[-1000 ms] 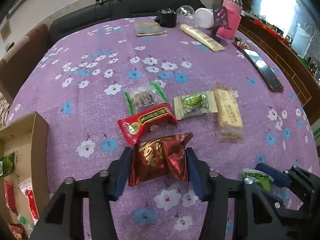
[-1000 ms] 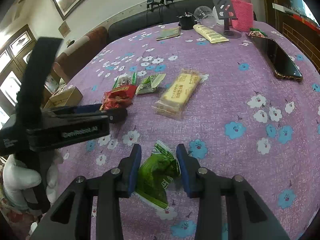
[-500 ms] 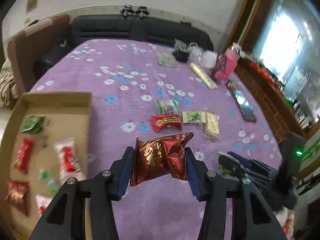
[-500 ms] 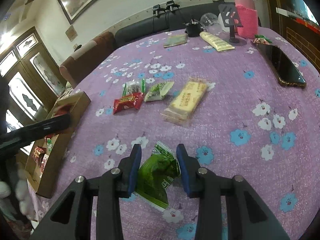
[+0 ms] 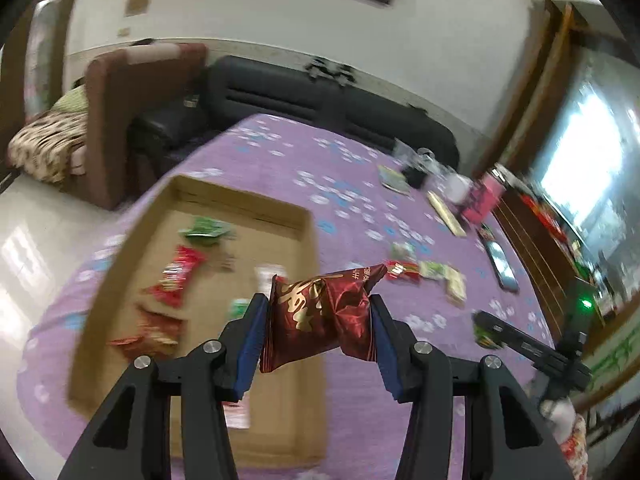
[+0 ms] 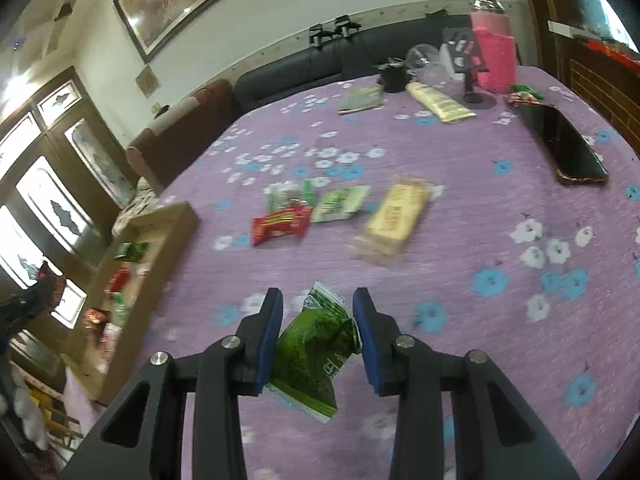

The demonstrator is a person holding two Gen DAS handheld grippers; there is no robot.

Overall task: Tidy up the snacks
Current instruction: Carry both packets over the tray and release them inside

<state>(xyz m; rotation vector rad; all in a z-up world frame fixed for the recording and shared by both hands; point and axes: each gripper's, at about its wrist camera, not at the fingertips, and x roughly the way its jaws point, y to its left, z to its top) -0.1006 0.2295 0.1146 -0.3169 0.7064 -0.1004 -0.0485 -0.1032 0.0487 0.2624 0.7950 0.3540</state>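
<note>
Dark-red foil snack (image 5: 320,316) clamped in left tongs (image 5: 318,332), held above cardboard box (image 5: 308,248) on purple desk (image 5: 280,160). Right tongs (image 6: 318,334) grip green packet (image 6: 316,344) near desk edge; 4 snacks lie farther off.

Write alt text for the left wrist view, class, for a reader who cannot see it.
The left tool grips a dark red foil snack packet above an open cardboard box that holds several snacks, on a purple floral tablecloth. More snacks lie on the cloth beyond.

Purple floral table (image 6: 460,216), cardboard box (image 5: 200,208), loose snacks (image 6: 280,225), phone (image 6: 564,148)
</note>
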